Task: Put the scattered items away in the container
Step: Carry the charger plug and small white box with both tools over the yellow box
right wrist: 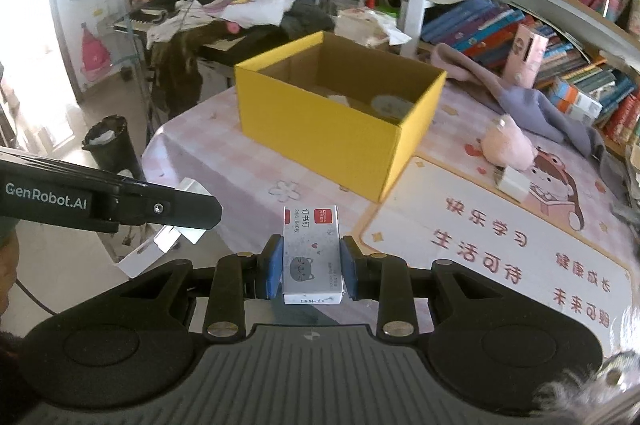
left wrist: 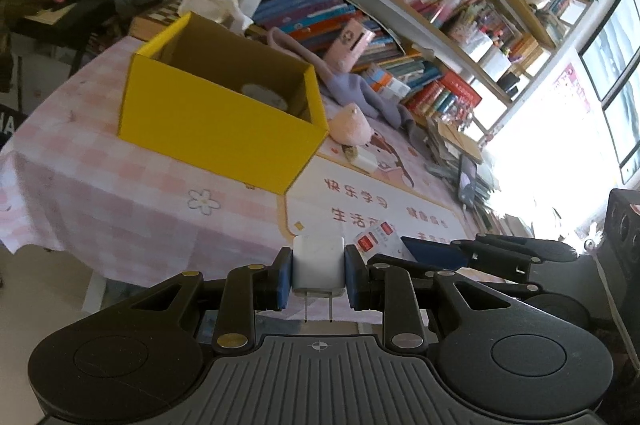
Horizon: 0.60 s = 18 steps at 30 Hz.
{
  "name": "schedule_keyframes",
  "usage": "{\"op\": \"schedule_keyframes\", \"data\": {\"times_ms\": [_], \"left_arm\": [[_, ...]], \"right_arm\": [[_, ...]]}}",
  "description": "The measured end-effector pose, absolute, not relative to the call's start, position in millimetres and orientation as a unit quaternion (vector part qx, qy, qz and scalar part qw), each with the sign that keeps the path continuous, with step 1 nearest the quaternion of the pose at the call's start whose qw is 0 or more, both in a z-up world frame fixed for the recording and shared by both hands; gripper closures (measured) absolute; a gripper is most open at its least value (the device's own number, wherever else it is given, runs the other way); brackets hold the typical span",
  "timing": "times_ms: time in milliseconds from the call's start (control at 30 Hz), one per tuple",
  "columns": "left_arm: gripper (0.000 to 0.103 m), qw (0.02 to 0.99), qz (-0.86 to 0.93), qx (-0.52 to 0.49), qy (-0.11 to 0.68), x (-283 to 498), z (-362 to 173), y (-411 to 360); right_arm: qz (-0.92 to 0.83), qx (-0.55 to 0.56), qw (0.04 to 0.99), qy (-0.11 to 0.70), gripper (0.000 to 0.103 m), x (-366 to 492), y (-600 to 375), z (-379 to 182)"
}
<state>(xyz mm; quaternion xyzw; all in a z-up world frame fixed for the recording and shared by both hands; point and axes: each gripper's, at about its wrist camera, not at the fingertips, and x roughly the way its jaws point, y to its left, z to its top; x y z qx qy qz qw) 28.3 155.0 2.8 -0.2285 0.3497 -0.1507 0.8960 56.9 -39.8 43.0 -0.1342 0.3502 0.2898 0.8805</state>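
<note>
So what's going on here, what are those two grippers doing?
A person is tidying a table with a handheld gripper in each hand. The left gripper is shut on a white plug, prongs pointing back toward the camera. The right gripper is shut on a small staple box. Both are held short of the open yellow box, which already has a few things inside. A pink plush and another white plug lie on the table.
</note>
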Motion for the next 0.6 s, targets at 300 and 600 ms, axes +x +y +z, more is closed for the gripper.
{"op": "schedule_keyframes", "data": {"times_ms": [300,600], "left_arm": [[0.078,0.900,-0.123,-0.242,0.342,20.2,2.9,182.3],[0.078,0.914,-0.114,-0.230,0.313,45.6,18.2,198.1]], "right_arm": [[0.313,-0.142,0.873,0.345,0.075,54.5,-14.2,44.1],[0.315,-0.138,0.881,0.326,0.075,80.2,-2.6,54.8]]}}
